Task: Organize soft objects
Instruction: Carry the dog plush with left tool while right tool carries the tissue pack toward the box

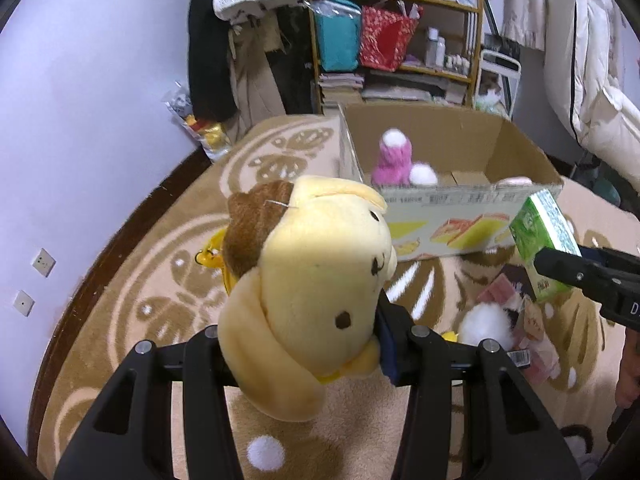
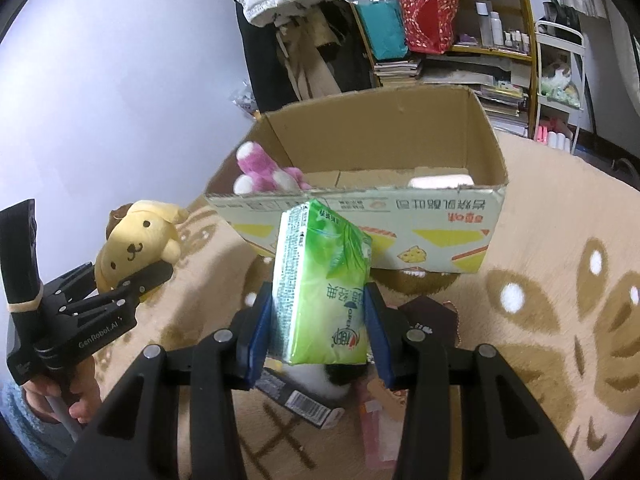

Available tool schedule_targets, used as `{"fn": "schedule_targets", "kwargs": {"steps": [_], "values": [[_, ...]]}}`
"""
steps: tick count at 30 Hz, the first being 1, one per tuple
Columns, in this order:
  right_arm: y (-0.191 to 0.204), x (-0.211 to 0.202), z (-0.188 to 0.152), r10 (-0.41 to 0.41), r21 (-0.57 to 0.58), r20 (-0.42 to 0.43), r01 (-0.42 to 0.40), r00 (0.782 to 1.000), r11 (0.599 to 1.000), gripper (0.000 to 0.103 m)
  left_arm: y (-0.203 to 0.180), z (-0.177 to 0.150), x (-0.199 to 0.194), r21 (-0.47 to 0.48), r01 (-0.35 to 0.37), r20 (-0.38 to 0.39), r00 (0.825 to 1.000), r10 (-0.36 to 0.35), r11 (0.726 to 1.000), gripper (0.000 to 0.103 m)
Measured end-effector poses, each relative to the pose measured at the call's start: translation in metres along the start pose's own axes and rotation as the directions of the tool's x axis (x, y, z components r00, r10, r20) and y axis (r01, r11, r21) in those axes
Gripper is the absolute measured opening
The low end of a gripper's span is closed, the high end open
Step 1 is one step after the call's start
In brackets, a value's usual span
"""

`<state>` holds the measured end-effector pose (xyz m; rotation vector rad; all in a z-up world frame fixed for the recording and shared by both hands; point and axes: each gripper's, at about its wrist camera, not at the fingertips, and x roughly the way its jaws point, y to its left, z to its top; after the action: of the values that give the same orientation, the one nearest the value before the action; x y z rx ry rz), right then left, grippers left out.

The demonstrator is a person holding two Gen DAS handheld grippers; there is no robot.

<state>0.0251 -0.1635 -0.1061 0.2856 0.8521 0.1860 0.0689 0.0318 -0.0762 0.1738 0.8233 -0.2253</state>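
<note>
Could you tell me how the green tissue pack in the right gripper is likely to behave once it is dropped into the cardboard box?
The green tissue pack looks soft: its wrapper creases between the right gripper pads, so it probably gives rather than cracks. Flat-sided, it is unlikely to roll. Its film looks glossy, so it may slide in the cardboard box.

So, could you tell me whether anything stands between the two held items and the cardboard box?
Nothing visible does. The yellow plush and green tissue pack are held above the rug, the open box just beyond.
</note>
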Motion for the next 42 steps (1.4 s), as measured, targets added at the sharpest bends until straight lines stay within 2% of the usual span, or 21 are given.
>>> {"fn": "schedule_targets", "kwargs": {"steps": [8,15,19,24,30,34,37,42], "values": [[0.004,-0.037,0.006,0.012,0.003,0.088,-0.013,0.996,1.000,0.046,0.004,0.015,-0.032,-0.023,-0.022,0.070,0.997,0.024,0.999,0.047],[0.006,-0.061,0.031,0.040,0.015,0.162,-0.043,0.986,0.999,0.046,-0.005,0.041,-0.049,-0.022,-0.029,0.127,0.991,0.032,0.999,0.047],[0.007,-0.070,0.049,0.026,-0.007,0.207,-0.025,0.978,1.000,0.046,-0.015,0.059,-0.050,0.001,-0.023,0.158,0.987,0.023,1.000,0.047],[0.006,-0.073,0.072,0.002,-0.023,0.247,0.004,0.969,1.000,0.046,-0.030,0.083,-0.045,0.044,-0.031,0.194,0.981,0.022,0.999,0.047],[0.004,-0.066,0.093,-0.008,-0.029,0.265,0.016,0.964,0.999,0.046,-0.045,0.105,-0.034,0.076,-0.028,0.202,0.979,0.012,0.997,0.047],[0.004,-0.053,0.100,-0.022,-0.041,0.258,0.034,0.966,0.999,0.046,-0.055,0.116,-0.021,0.097,-0.005,0.198,0.980,-0.015,0.995,0.047],[0.002,-0.043,0.101,-0.035,-0.047,0.243,0.048,0.969,0.998,0.046,-0.063,0.122,-0.010,0.122,-0.023,0.203,0.979,-0.002,0.992,0.047],[-0.006,-0.032,0.103,-0.060,-0.047,0.227,0.072,0.972,0.996,0.046,-0.069,0.127,0.012,0.115,0.005,0.180,0.983,-0.026,0.993,0.047]]}}
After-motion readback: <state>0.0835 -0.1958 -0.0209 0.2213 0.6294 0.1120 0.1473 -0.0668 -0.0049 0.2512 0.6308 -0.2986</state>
